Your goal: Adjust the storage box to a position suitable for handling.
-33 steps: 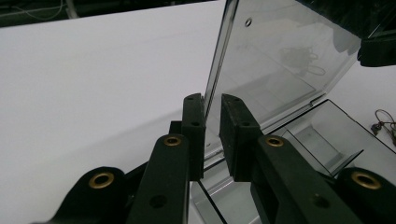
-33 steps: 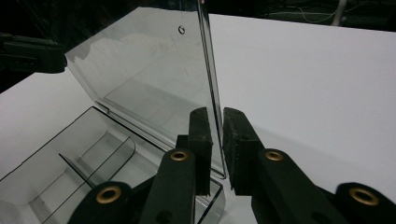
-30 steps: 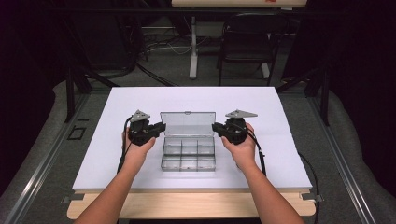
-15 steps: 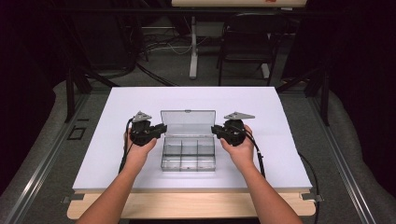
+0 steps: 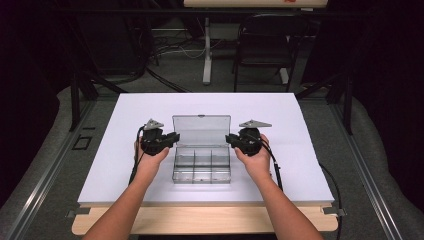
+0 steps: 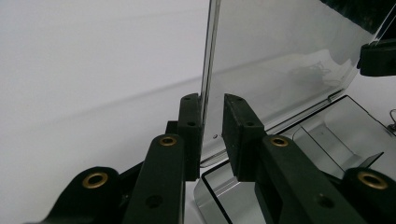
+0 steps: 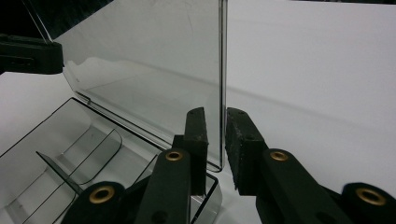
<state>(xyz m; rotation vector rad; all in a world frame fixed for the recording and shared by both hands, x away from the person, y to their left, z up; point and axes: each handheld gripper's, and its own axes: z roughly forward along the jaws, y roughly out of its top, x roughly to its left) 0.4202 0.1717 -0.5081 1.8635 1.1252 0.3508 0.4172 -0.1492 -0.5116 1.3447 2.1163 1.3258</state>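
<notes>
Clear plastic compartment box (image 5: 202, 164) stood mid-table on the white tabletop (image 5: 310, 145), its transparent hinged lid (image 5: 201, 131) upright. Left gripper (image 6: 212, 133) and right gripper (image 7: 215, 140) straddled the lid's side edges, jaws narrow, just opening, pads slightly off

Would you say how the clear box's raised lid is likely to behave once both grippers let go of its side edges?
The lid looks thin, stiff and light, so it probably holds its shape. Standing near upright on its hinge, it may tip either way. Its glossy plastic likely slips between pads.
</notes>
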